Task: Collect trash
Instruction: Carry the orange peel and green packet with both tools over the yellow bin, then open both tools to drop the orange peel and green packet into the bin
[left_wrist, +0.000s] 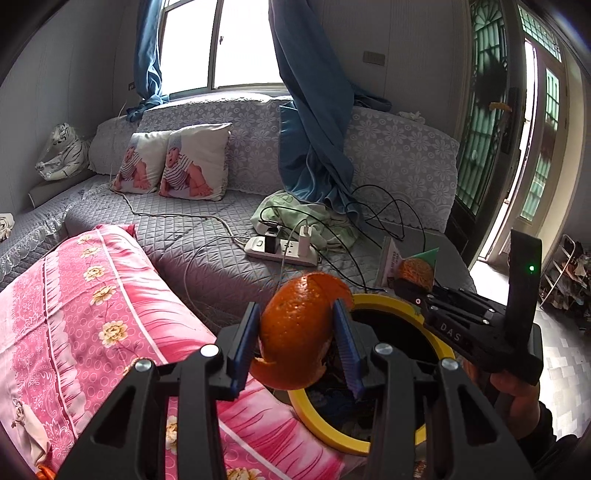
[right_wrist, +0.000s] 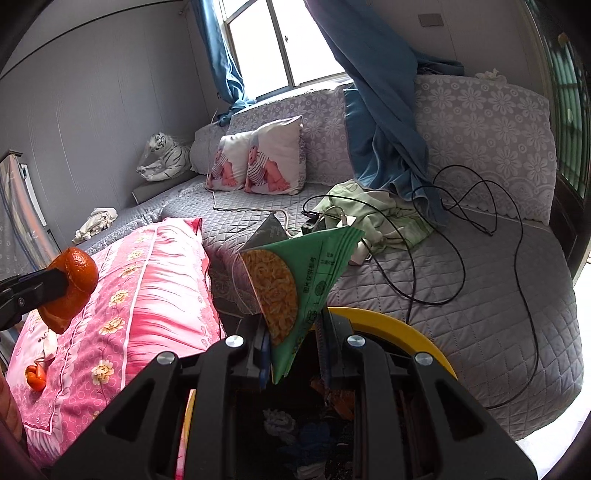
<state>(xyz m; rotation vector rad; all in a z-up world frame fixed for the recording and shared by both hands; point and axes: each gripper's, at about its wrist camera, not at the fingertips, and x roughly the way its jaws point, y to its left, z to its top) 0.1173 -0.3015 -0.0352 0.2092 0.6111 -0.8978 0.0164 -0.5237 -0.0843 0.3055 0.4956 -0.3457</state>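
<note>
Trash sits in both tools above the round yellow-rimmed bin (left_wrist: 373, 301): the left gripper (left_wrist: 297, 332) is clamped on a curled piece of orange peel (left_wrist: 295, 325), held over the bin's near-left rim. The right gripper (right_wrist: 295, 349) pinches a green triangular snack wrapper with a noodle picture (right_wrist: 291, 284) over the bin's opening. Beside the bin, on the pink floral pillow (right_wrist: 147, 288), lies another small scrap of orange peel (right_wrist: 36, 377).
</note>
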